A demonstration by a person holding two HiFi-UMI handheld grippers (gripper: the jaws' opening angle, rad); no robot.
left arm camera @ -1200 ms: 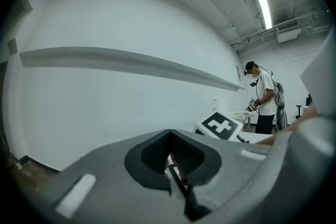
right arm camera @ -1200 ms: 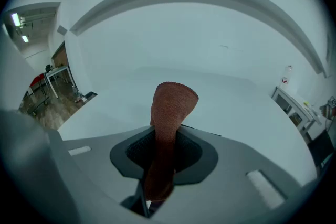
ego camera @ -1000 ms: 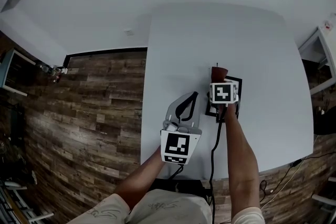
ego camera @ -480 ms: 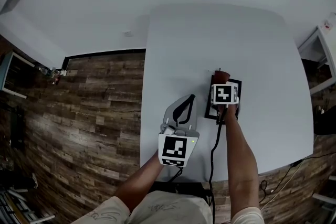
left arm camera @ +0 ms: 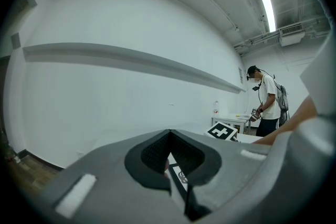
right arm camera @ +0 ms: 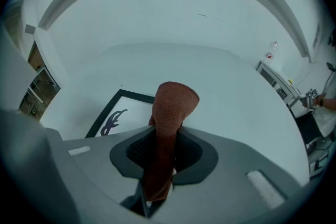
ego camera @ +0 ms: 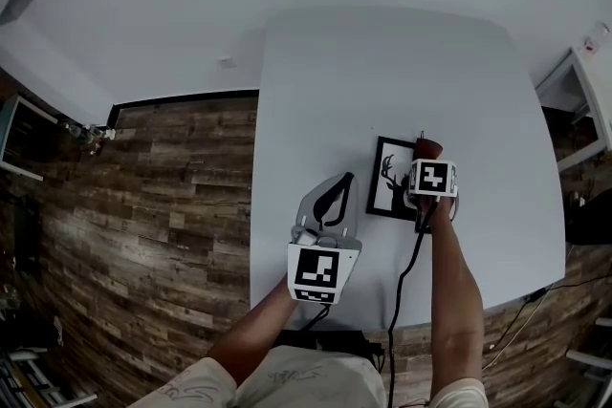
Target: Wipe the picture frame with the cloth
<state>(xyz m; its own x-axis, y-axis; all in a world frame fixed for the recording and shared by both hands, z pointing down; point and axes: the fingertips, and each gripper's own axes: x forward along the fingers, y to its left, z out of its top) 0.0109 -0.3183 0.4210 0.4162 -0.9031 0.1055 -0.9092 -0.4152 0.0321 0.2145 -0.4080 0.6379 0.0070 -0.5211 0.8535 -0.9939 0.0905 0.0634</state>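
The black picture frame (ego camera: 390, 179) with a deer print lies flat on the white table (ego camera: 382, 62). My right gripper (ego camera: 428, 161) is over the frame's right edge, shut on a reddish-brown cloth (ego camera: 427, 147) that sticks out past its tips. In the right gripper view the cloth (right arm camera: 172, 107) stands up between the jaws, with the frame (right arm camera: 122, 113) to its left. My left gripper (ego camera: 339, 184) rests on the table left of the frame, shut with nothing in it. The left gripper view has the left gripper (left arm camera: 170, 162) pointing at a white wall.
The table's front edge is close to my body, and wood floor (ego camera: 163, 225) lies to the left. A black cable (ego camera: 400, 287) trails from the right gripper. White furniture (ego camera: 579, 86) stands at the right. A person (left arm camera: 269, 99) stands by a small table in the background.
My right gripper has slid right with the cloth, from over the middle of the frame to its right edge, uncovering the deer print. The left gripper has barely moved.
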